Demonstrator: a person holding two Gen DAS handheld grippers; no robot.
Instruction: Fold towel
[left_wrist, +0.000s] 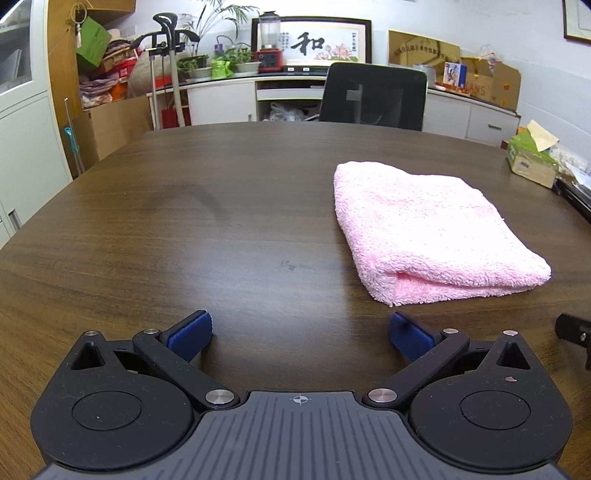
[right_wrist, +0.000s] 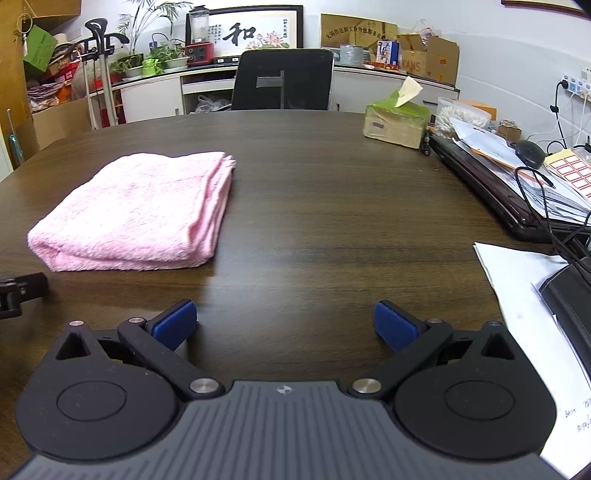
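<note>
Towel (left_wrist: 432, 232) lies on the dark wooden worktop (left_wrist: 221, 221) as a thick pink stack, with several layers showing at its near edge and along its right side, so the folding looks finished or close to it. The left tool (left_wrist: 300, 334) is near the towel, toward its near left corner, and touches nothing; its blue pads are spread wide, released and empty. The right tool (right_wrist: 285, 323) is on the other side of the towel, also near it but apart from it, with its pads spread just as wide and nothing between them. I judge that both tools stay low and back from the towel because nothing remains to hold, and the open pads keep the cloth from catching. Right of the towel, well apart from it, stand a green tissue box (right_wrist: 397, 120), a closed dark laptop (right_wrist: 491, 192) under loose papers, and a white sheet (right_wrist: 517, 295). These are far enough away not to disturb the stack. Beyond the towel, behind the far edge of the worktop, a black office chair (right_wrist: 284, 79) is pushed in.
</note>
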